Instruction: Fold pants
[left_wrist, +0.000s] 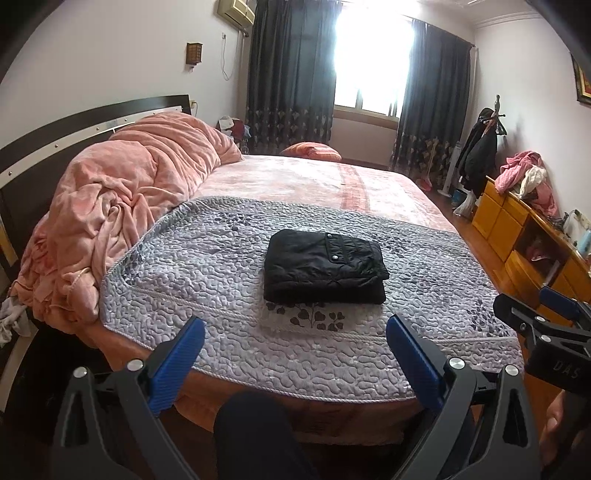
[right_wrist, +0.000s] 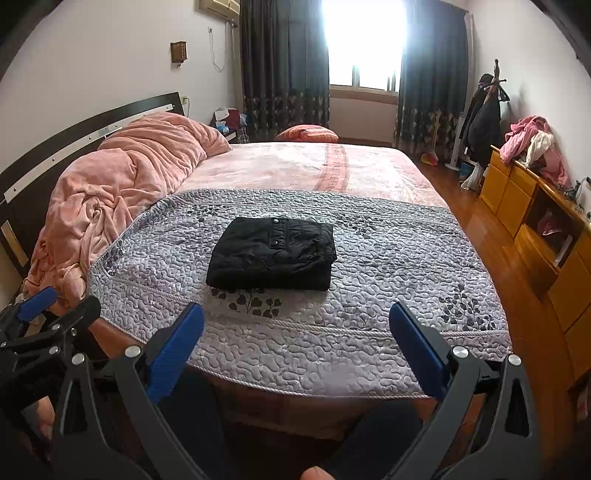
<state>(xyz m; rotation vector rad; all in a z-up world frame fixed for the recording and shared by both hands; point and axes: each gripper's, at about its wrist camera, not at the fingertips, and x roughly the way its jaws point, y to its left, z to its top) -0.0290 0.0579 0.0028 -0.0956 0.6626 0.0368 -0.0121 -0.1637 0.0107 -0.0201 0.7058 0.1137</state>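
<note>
Black pants lie folded into a compact rectangular bundle on the grey quilted mat spread over the bed. My left gripper is open, held back from the bed's near edge with nothing between its blue fingers. My right gripper is also open and empty, likewise well short of the pants. Each gripper shows at the edge of the other's view: the right gripper at far right, the left gripper at far left.
A rumpled pink blanket is heaped along the left by the dark headboard. An orange pillow lies at the far end. Yellow wooden cabinets with clothes on top line the right wall. A person's dark-clad leg is below.
</note>
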